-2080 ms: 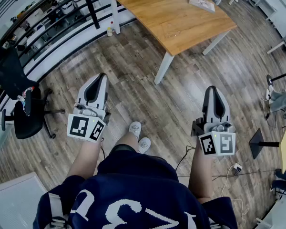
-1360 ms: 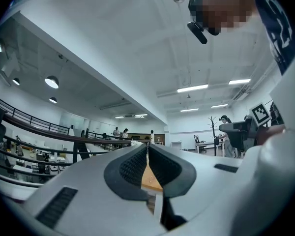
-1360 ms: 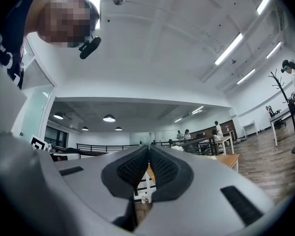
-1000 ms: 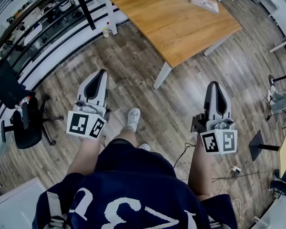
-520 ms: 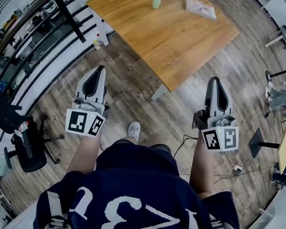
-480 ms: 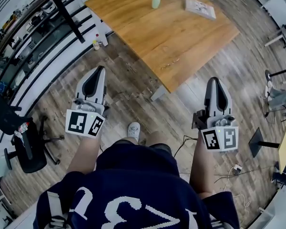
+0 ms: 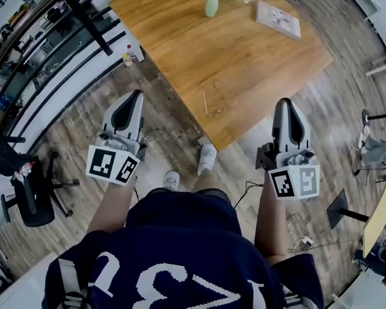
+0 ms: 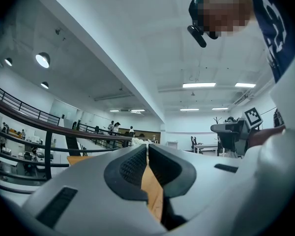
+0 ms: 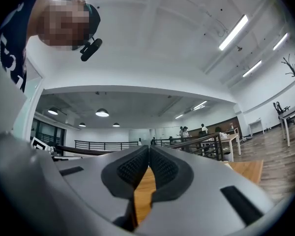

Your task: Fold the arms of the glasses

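Observation:
A pair of thin wire-framed glasses [image 7: 220, 106] lies on the wooden table [image 7: 180, 37], close to its near corner, arms spread. In the head view my left gripper [image 7: 136, 96] hangs over the floor, left of the table's edge, jaws shut and empty. My right gripper [image 7: 285, 103] is at the table's near right edge, right of the glasses, also shut and empty. In the left gripper view the ribbed pads [image 8: 135, 164] meet, with the orange tabletop behind them. The right gripper view shows its pads [image 9: 136, 168] pressed together too. Neither gripper touches the glasses.
A pale green vase [image 7: 211, 6] with white flowers and a book [image 7: 278, 19] stand at the table's far side. A black railing [image 7: 83, 19] runs along the left. A black office chair [image 7: 27, 192] stands at the lower left. The person's feet [image 7: 206, 158] are by the table's corner.
The person has walked forward, so the table has come much nearer and the glasses now show. Both grippers have stayed shut and level at the same spacing.

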Demonstrator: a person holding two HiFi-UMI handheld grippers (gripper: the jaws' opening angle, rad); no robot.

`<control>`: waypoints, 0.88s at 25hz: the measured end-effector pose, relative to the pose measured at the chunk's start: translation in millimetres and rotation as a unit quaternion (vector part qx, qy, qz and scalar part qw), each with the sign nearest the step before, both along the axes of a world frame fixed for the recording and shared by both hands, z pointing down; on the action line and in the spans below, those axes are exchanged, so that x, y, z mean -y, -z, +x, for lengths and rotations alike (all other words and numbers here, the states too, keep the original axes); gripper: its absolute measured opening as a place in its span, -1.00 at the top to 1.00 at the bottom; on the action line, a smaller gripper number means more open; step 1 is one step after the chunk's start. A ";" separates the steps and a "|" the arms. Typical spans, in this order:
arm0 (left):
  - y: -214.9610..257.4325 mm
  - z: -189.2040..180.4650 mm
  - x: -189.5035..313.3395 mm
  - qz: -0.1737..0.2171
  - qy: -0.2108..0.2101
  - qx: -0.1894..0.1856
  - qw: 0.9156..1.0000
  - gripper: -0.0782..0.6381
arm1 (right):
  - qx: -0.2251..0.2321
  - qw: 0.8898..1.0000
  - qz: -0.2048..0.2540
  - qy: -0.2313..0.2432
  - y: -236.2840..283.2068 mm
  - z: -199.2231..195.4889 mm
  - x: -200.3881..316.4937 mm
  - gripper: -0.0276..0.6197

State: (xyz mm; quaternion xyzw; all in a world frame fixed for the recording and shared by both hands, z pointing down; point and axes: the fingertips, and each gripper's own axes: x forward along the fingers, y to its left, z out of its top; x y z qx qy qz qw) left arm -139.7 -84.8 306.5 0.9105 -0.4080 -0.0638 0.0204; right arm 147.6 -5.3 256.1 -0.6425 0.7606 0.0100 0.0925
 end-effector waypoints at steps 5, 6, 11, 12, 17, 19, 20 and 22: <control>16.7 44.8 44.2 0.025 0.039 0.000 0.999 0.71 | 0.003 0.998 -0.002 0.057 -0.4 40.5 78.0 0.82; 17.3 50.4 51.0 0.024 0.050 0.001 0.998 0.71 | 0.004 0.998 -0.003 0.070 -0.4 45.3 92.5 0.82; 2.4 64.0 75.4 -0.001 0.091 0.010 0.996 0.71 | 0.011 0.993 -0.012 0.119 -6.9 56.8 143.7 0.82; -0.8 64.1 77.7 -0.007 0.098 0.010 0.995 0.71 | 0.012 0.992 -0.015 0.126 -9.1 56.9 150.0 0.82; -15.4 66.7 86.9 -0.027 0.105 0.018 0.994 0.71 | 0.018 0.989 -0.040 0.144 -27.1 51.9 166.0 0.82; -24.7 70.6 92.6 -0.037 0.095 0.017 0.995 0.71 | 0.024 0.987 -0.064 0.145 -41.0 48.2 167.3 0.82; -29.9 73.1 96.4 -0.041 0.090 0.018 0.995 0.71 | 0.030 0.985 -0.080 0.147 -51.4 45.0 168.1 0.82; -41.1 78.8 104.2 -0.047 0.078 0.019 0.996 0.71 | 0.051 0.979 -0.120 0.158 -81.2 35.4 169.1 0.82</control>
